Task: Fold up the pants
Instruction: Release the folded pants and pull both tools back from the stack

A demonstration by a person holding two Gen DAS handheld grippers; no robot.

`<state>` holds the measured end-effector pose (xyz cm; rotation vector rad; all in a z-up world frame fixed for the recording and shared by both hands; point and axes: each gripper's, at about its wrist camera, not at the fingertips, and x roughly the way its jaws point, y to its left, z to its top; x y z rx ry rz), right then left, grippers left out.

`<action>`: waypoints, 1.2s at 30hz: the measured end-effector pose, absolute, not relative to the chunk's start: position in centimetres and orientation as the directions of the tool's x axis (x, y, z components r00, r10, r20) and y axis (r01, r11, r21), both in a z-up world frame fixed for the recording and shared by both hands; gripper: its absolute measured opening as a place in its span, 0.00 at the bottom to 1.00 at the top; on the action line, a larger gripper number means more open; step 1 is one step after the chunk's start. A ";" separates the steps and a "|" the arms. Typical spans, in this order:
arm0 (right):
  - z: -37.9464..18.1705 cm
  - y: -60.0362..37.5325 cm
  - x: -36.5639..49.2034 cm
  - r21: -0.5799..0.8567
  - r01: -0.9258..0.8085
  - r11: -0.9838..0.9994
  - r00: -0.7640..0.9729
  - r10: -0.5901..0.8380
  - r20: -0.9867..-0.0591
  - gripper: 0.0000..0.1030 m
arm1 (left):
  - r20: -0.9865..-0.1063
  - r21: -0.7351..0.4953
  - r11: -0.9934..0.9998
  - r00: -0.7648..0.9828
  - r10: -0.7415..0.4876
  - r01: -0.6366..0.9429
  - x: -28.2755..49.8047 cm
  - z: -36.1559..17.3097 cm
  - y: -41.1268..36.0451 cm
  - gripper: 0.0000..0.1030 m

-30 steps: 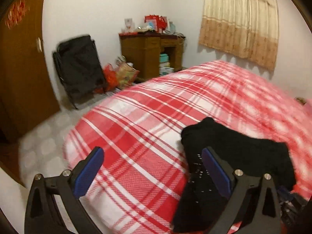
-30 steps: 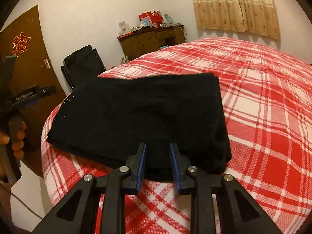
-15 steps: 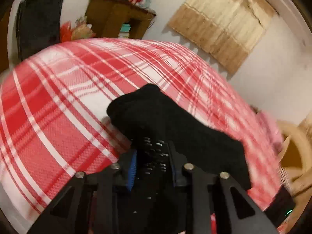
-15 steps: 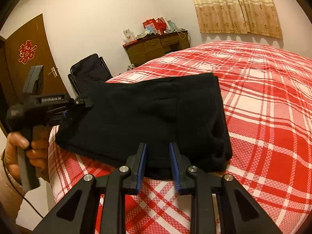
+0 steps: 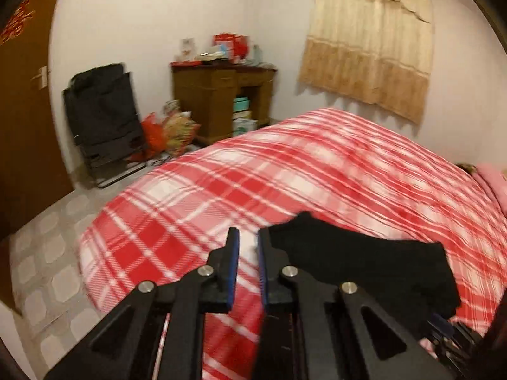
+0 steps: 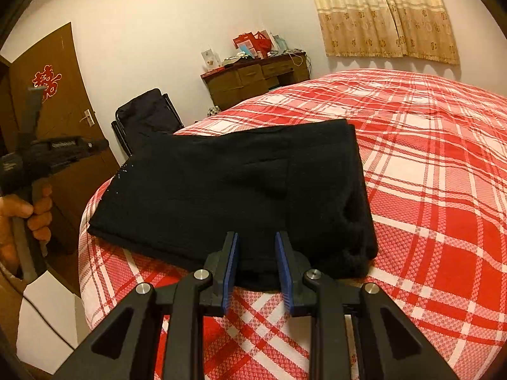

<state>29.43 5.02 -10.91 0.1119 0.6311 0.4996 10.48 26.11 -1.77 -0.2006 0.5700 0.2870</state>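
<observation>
The black pants lie folded flat on the red plaid bed, near its foot corner. My right gripper sits at the near edge of the pants, its jaws narrowly apart with the fabric edge between the blue pads. In the left wrist view the pants lie to the right of my left gripper, which is nearly closed, holds nothing and hovers above the bed. The left gripper also shows in the right wrist view, held by a hand off the bed's left side.
A wooden desk with boxes stands against the far wall. A black folding chair and bags stand on the tiled floor. A brown door is at left, curtains at right, a pink pillow at far right.
The left gripper closed on the pants' left end half a second ago, then came off it and moved left, off the bed's side. The right gripper has stayed at the near edge.
</observation>
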 end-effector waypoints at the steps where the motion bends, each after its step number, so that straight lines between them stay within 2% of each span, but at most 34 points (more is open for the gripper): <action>1: -10.9 5.0 29.4 0.250 -0.413 0.875 0.693 0.481 -0.537 0.25 | -0.565 -0.095 0.955 0.805 0.181 -0.281 10.8 -2.3 24.6 0.12; 4: -10.9 5.0 29.4 0.258 -0.414 0.873 0.691 0.486 -0.535 0.26 | -0.643 -0.077 0.968 0.754 0.135 -0.238 12.0 -5.0 23.3 0.13; 5: -10.9 4.9 29.4 0.260 -0.415 0.872 0.690 0.488 -0.534 0.26 | -0.677 -0.050 0.966 0.720 0.153 -0.253 12.8 -6.2 23.0 0.18; 6: -10.9 4.9 29.4 0.263 -0.417 0.870 0.689 0.491 -0.533 0.26 | -0.700 -0.021 0.962 0.691 0.181 -0.273 13.6 -7.6 22.9 0.18; 8: -10.9 4.8 29.5 0.264 -0.419 0.869 0.688 0.493 -0.533 0.26 | -0.666 0.004 0.959 0.714 0.214 -0.283 13.8 -7.7 22.8 0.19; 12: -10.9 4.9 29.3 0.249 -0.420 0.872 0.695 0.486 -0.530 0.26 | -0.690 0.051 0.957 0.683 0.241 -0.286 14.2 -6.9 22.2 0.20; 13: -10.9 5.0 29.3 0.246 -0.421 0.873 0.696 0.485 -0.530 0.26 | -0.693 0.037 0.958 0.684 0.230 -0.285 13.8 -6.5 22.2 0.26; 14: -10.9 5.0 29.3 0.243 -0.421 0.874 0.697 0.483 -0.529 0.26 | -0.691 0.026 0.958 0.687 0.224 -0.287 13.3 -6.4 22.1 0.46; 15: -10.9 5.0 29.3 0.244 -0.422 0.873 0.697 0.484 -0.529 0.26 | -0.686 0.028 0.954 0.688 0.236 -0.299 12.5 -6.1 22.0 0.58; 16: -11.0 5.0 29.3 0.247 -0.422 0.872 0.696 0.486 -0.528 0.26 | -0.671 0.043 0.949 0.694 0.260 -0.313 11.6 -5.8 21.7 0.76; 17: -11.0 5.0 29.3 0.254 -0.423 0.870 0.695 0.491 -0.526 0.27 | -0.649 0.057 0.947 0.709 0.276 -0.317 10.5 -5.4 21.3 0.79; 23: -10.2 3.9 29.3 0.367 -0.352 0.861 0.665 0.506 -0.549 0.29 | -0.647 0.047 0.957 0.721 0.247 -0.286 6.8 -4.8 20.1 0.81; 25: -10.0 3.5 28.3 0.450 -0.299 0.841 0.657 0.524 -0.542 0.41 | -0.638 0.036 0.960 0.733 0.235 -0.277 5.4 -4.7 19.8 0.85; 26: -9.9 3.4 27.7 0.484 -0.285 0.827 0.652 0.537 -0.535 0.53 | -0.635 0.040 0.961 0.736 0.236 -0.274 5.1 -4.7 19.7 0.87; 27: -9.7 3.5 27.3 0.497 -0.282 0.821 0.650 0.545 -0.529 0.61 | -0.630 0.052 0.962 0.738 0.241 -0.269 4.8 -4.7 19.5 0.88; 28: -9.4 3.6 26.7 0.500 -0.279 0.820 0.652 0.544 -0.528 0.61 | -0.629 0.062 0.963 0.739 0.243 -0.263 4.6 -4.7 19.4 0.88; 33: -7.2 4.3 24.7 0.407 -0.250 0.879 0.686 0.457 -0.566 0.61 | -0.636 0.044 0.969 0.741 0.215 -0.242 4.2 -4.6 19.2 0.88; 36: -6.0 5.0 23.8 0.254 -0.189 0.948 0.717 0.310 -0.624 0.61 | -0.659 0.032 0.969 0.723 0.206 -0.247 4.3 -4.9 19.3 0.88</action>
